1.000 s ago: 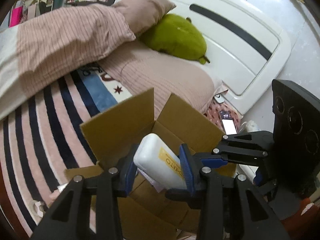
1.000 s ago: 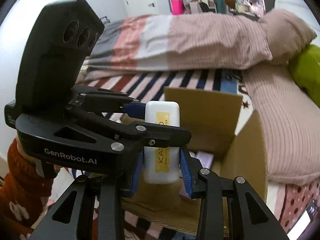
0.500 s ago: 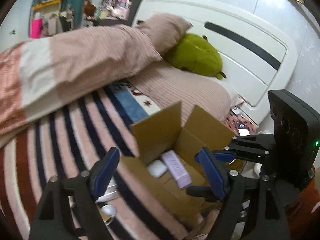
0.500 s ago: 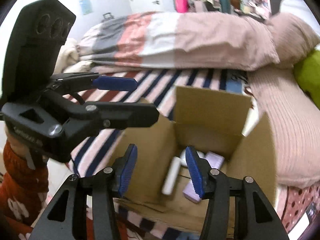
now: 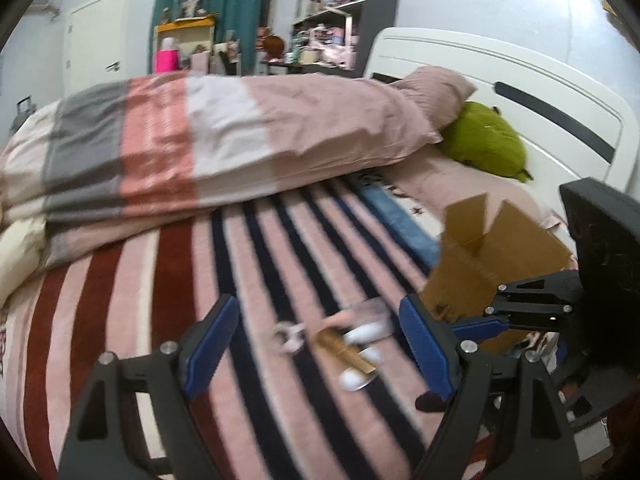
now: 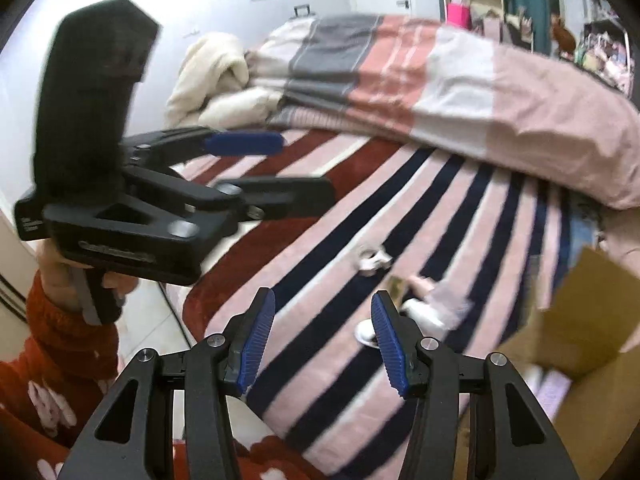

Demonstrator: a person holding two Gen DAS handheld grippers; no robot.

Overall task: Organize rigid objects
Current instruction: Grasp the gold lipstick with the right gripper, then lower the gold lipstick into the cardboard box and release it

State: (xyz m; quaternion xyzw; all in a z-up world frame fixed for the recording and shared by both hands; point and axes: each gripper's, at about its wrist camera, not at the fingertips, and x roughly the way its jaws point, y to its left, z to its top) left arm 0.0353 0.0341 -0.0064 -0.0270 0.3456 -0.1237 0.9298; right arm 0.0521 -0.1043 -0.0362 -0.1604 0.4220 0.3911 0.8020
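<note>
Since a second ago the white bottle that both grippers held over the cardboard box (image 5: 480, 256) has left them, and both views have swung away from the box toward the small items scattered on the striped bedcover (image 5: 248, 264). Those items lie just left of the box: a gold tube (image 5: 347, 354), two or three small white pieces (image 5: 354, 380) beside and under it, a clear blurred piece (image 5: 370, 314) touching the group, and a whitish clip-like thing (image 5: 289, 335) a little further from the box. Blur hides what each really is.

The left gripper (image 5: 316, 350) has its jaws wide apart with nothing between the pads; the cluster shows beyond them, untouched. The right gripper (image 6: 322, 338) has its jaws partly apart, also empty, and it looks toward the same cluster from the bed's edge. The left gripper appears there too, gripped by a hand in a red patterned sleeve (image 6: 60, 344).

The step in hand looks like the return for the next item. The next move probably calls for settling on one piece, likely the gold tube nearest the box, lowering the open jaws around it squarely, and closing without nudging its neighbours.

Beyond lie the folded quilt (image 5: 224, 140), a green plush (image 5: 486, 146) and the white headboard (image 5: 540, 92).
</note>
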